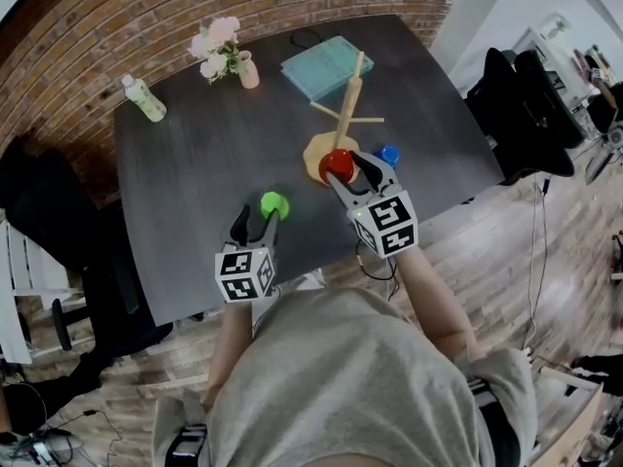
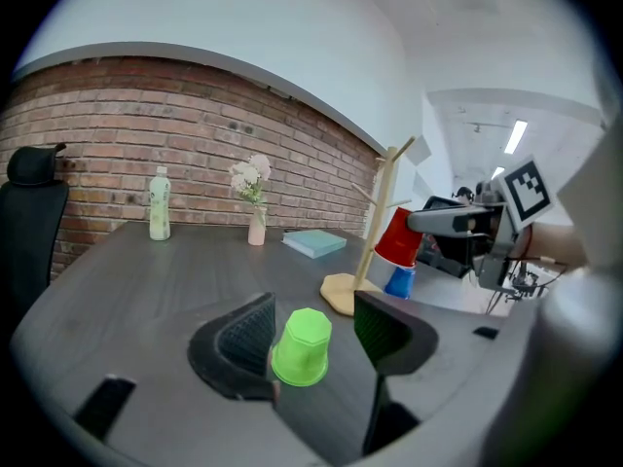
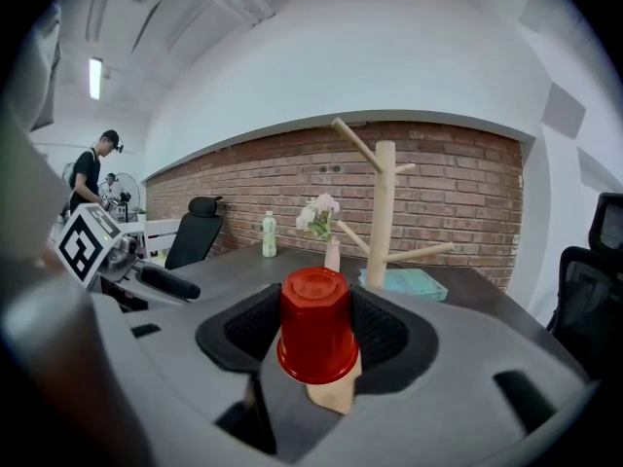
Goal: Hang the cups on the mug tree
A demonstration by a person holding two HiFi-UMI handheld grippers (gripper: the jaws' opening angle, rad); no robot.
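Observation:
The wooden mug tree (image 1: 348,105) stands on its round base at the table's near right. My right gripper (image 1: 348,168) is shut on an upside-down red cup (image 1: 337,165), held up just in front of the tree's base; in the right gripper view both pads press the red cup (image 3: 317,324). A blue cup (image 1: 388,155) stands upside down beside the base. My left gripper (image 1: 258,220) is open around an upside-down green cup (image 2: 303,346) on the table, with a gap at the right pad.
At the back of the dark table (image 1: 195,163) are a pale bottle (image 1: 144,98), a pink vase of flowers (image 1: 226,54) and a teal book (image 1: 326,66). Black chairs (image 1: 526,95) stand to the right. The table's front edge is near both grippers.

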